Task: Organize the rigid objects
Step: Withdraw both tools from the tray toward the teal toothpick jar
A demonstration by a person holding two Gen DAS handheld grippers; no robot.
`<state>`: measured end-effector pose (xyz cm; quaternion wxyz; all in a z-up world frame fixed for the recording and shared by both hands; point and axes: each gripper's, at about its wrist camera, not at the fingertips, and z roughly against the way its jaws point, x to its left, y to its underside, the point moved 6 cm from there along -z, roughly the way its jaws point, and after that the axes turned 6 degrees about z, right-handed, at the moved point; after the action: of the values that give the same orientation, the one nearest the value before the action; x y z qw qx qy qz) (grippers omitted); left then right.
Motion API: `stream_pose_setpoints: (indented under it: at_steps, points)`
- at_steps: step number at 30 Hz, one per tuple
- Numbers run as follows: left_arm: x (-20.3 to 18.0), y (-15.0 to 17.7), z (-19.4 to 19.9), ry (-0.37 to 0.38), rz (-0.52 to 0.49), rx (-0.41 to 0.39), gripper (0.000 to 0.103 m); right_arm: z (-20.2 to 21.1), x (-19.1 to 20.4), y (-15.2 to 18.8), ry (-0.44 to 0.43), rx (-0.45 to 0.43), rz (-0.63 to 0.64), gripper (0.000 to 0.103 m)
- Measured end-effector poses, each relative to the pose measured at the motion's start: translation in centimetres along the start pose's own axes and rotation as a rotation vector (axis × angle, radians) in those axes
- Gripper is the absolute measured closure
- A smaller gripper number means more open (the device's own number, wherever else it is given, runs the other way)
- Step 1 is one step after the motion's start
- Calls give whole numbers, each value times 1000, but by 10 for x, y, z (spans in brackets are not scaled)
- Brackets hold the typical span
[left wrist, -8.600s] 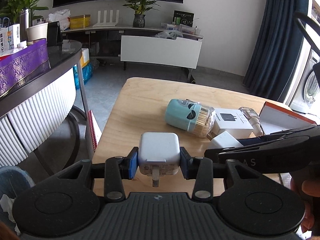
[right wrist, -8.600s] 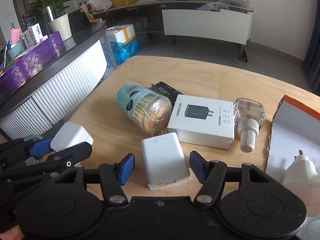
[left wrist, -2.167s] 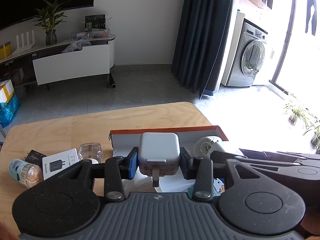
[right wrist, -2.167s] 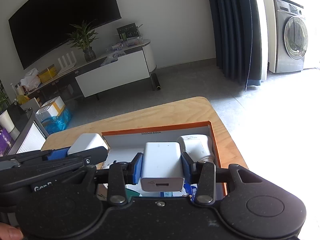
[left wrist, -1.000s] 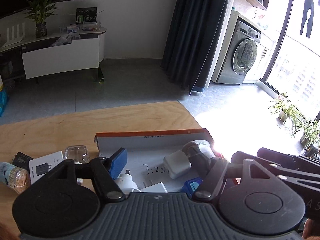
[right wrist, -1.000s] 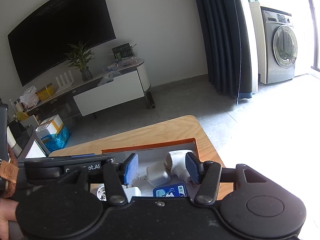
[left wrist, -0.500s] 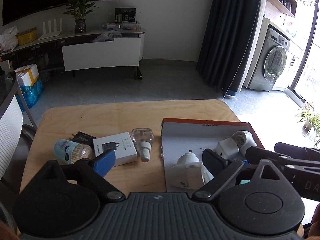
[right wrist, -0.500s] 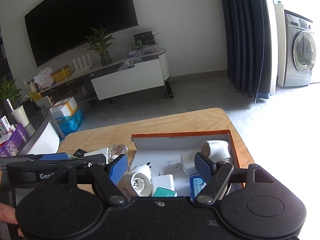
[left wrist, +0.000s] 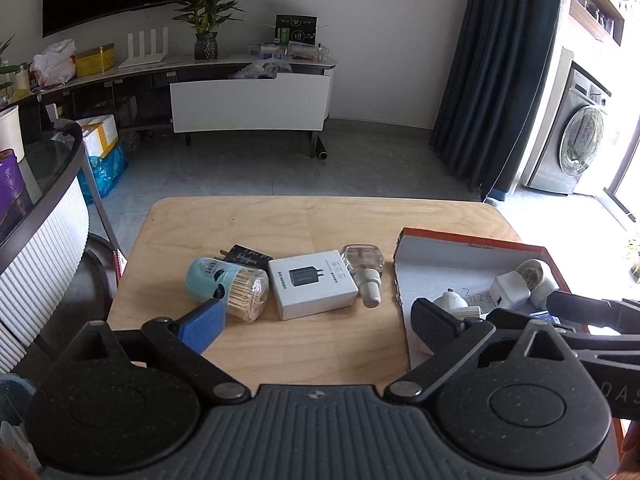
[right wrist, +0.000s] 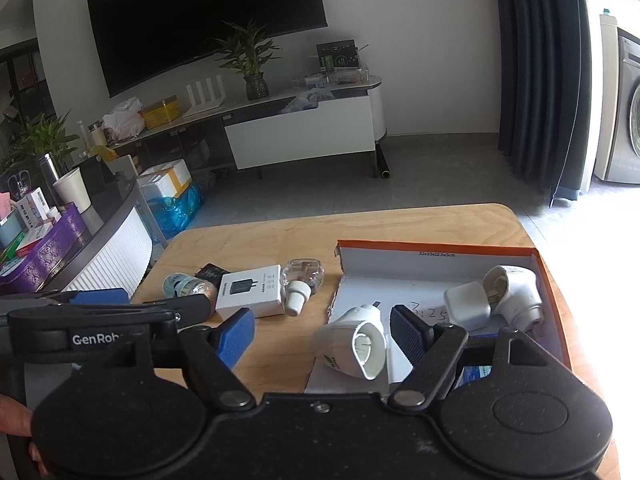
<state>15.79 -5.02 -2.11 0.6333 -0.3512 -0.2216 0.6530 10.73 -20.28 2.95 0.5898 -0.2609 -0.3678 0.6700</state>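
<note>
Both grippers are empty right now. The left gripper (left wrist: pixel 316 322) has its fingers spread really wide, having just been opening, with nothing between them but bare tabletop (left wrist: pixel 312 220). The right gripper (right wrist: pixel 322 334) has its fingers spread too; they opened over the last moment, and a white plug (right wrist: pixel 354 346) lying in the box shows in the gap between them, but the pads aren't touching it.

The orange box (right wrist: pixel 554 292) sits on the tabletop at about 3 o'clock from the loose stuff. Inside, at roughly 1 o'clock from that white plug, there's a small white charger (right wrist: pixel 466 306) leaning right against a round white adapter (right wrist: pixel 514 292). A blue card (right wrist: pixel 476 372) pokes out at the near edge, mostly hidden behind the right finger.

Loose things on the tabletop, left to right in the left wrist view: a teal toothpick jar (left wrist: pixel 228 286) on its side, a black plug (left wrist: pixel 248 258) just behind it at 12 o'clock, a white charger carton (left wrist: pixel 312 284) beside the jar, and a clear bottle (left wrist: pixel 364 266) with a ribbed white cap, touching the carton's far right corner. The bottle lies just beside the box's left wall.
</note>
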Motion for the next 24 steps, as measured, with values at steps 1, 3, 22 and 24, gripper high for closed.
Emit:
stream_pose_setpoints:
  at_steps: [1,3,22,24]
  points:
    - [3,1,0,-2,4,0,0,-1,3,0,-4,2,6,14]
    - [8,2,-1,-6,11,2,0,-3,9,1,-9,7,18,14]
    - [49,11,-14,-36,66,26,0,-27,40,6,-52,55,76,14]
    - [54,12,-18,-44,68,33,0,-28,41,7,-55,58,77,14]
